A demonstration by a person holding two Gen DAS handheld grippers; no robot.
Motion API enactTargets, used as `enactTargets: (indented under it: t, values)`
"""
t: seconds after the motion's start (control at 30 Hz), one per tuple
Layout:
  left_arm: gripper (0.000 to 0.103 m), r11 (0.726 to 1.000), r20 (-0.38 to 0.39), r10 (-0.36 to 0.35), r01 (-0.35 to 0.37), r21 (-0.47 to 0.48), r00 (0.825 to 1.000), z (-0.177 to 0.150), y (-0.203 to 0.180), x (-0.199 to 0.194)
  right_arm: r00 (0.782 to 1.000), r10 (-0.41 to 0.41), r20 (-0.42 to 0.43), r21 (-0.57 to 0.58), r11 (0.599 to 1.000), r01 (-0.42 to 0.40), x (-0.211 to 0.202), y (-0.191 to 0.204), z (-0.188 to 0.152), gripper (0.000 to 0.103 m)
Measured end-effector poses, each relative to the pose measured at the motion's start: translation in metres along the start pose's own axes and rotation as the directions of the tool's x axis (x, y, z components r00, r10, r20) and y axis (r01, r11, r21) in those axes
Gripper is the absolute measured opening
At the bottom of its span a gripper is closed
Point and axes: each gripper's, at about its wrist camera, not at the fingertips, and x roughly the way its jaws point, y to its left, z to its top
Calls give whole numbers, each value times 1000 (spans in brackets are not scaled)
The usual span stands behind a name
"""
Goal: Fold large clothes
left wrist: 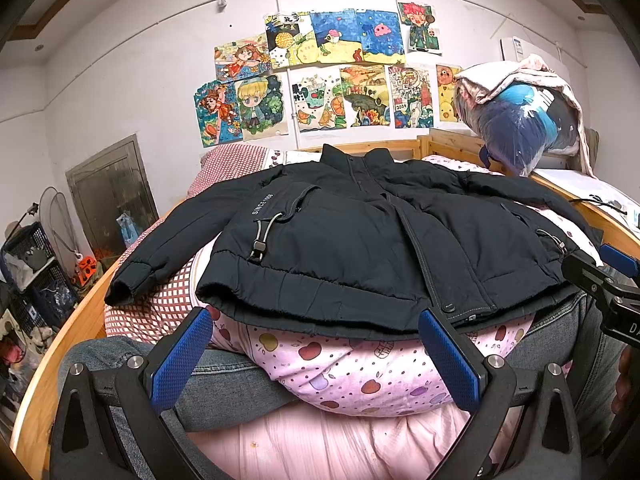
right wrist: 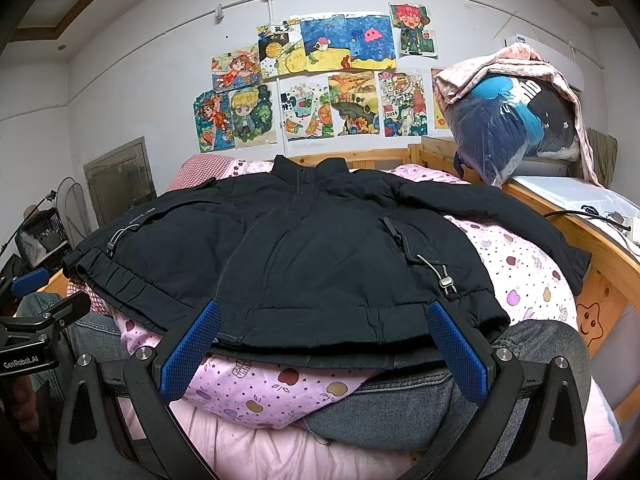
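Jacket (left wrist: pixel 360 240), black and padded, lies face up and spread flat on a pink fruit-print quilt (left wrist: pixel 340 376) on the bed, collar toward the wall, sleeves out to both sides. Both sets of tongs hover just short of its hem: the left tongs (left wrist: pixel 316 356) and the right tongs (right wrist: pixel 326 350) stand spread wide, empty. Denim-clad knees (right wrist: pixel 400 412) show beneath them. Children's drawings (left wrist: pixel 320 76) cover the wall behind.

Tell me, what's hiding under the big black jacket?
Under the black jacket lies a pink quilt with fruit prints, bulging out below its hem, plus a red checked cover beside the sleeve. Whatever sits beneath the jacket's middle is covered.
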Motion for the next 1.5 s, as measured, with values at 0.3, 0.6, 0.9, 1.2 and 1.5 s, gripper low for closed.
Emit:
enactTargets:
  t: [0.3,0.6,0.9,1.2,1.5]
  values:
    - [103,1000,-2,1,-1,1,1000,0,0,0,1000,1,-2,2,1000,-1,0,1,3,102]
    - [103,1000,-35,10,-10,-3,999,-7,-2,15,1000,5,-26,8,1000,-5,23,-13,-17,102]
    - [103,999,-84,16,-13,34,996,11,-8,42,998,17,-58,22,1000,-16,39,-17,3,102]
    - [103,991,-98,-47,59,122,994,82,-26,96,995,-90,-47,80,992,93,76,-60,55,102]
    - [103,962,-154,-210,232,141,965,181,-79,201,973,-109,-205,376,909,181,133,-160,100,102]
